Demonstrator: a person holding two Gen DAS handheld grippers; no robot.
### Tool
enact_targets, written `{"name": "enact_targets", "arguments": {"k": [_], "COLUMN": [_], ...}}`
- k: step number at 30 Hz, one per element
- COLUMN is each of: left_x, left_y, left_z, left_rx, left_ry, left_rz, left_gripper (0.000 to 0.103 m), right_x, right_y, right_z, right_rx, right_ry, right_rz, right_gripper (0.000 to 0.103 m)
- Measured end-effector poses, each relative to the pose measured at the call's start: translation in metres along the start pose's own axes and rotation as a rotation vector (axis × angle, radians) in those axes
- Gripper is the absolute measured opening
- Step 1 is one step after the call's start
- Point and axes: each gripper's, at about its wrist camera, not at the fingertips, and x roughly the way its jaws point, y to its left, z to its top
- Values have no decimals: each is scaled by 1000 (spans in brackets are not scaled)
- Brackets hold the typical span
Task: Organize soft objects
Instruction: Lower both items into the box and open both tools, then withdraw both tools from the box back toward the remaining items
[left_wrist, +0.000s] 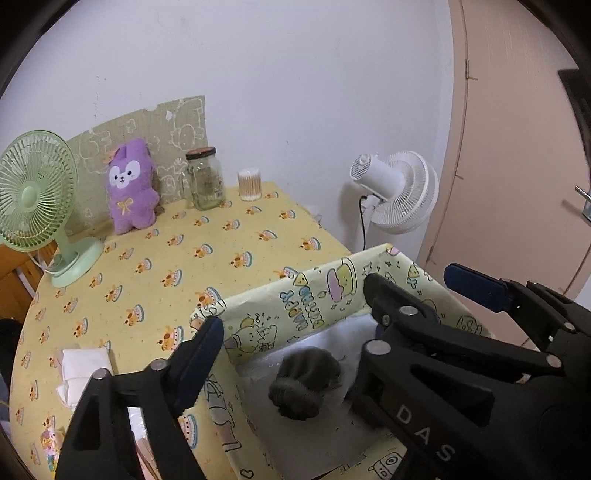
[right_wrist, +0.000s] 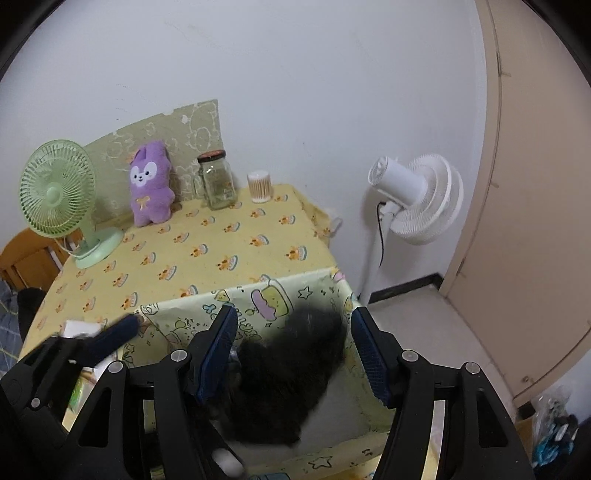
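"DAS" reads in white on the right gripper's black body. One dark fuzzy sock (left_wrist: 301, 384), bunched, lies inside the cartoon-printed paper box (left_wrist: 295, 306). Left gripper (left_wrist: 332, 317): jaws spread, holding nothing. Right gripper (right_wrist: 293, 354): jaws apart, straddling the sock, pads not touching. Two fans: green fan (left_wrist: 37, 192), white fan (left_wrist: 399, 188). One purple plush (left_wrist: 131, 186).

green fan (left_wrist: 35, 192), glass jar (left_wrist: 205, 179), white fan (left_wrist: 399, 192).

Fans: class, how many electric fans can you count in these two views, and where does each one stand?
2. The green desk fan stands on the table's far left, beside the purple plush toy. The white pedestal fan stands on the floor beyond the table, against the wall. Others may be out of view.
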Motion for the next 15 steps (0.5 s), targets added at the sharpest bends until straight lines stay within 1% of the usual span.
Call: {"name": "enact_targets", "arguments": {"k": [2,6,8,11,15], "left_x": [2,3,2,0,-5], "left_y": [1,4,6,10,14], "left_z": [-2,-4,-4,-5,-4], "left_rx": [0,-10,-15,-18,-23], "left_ry": [10,15,8,6,0], "left_rz": [1,-5,2,4,16], "left_gripper": [87,90,93,94,94], "right_x": [4,7,7,6,1], "right_y": [-1,0,2,6,11], "right_z": [-2,-3,-3,-2,-1], "right_rx": [13,8,6,0,-18], "right_ry": [20,20,18,10,0], "right_rz": [-3,-19,-14,-19,-19], "right_gripper": [81,88,94,96,96]}}
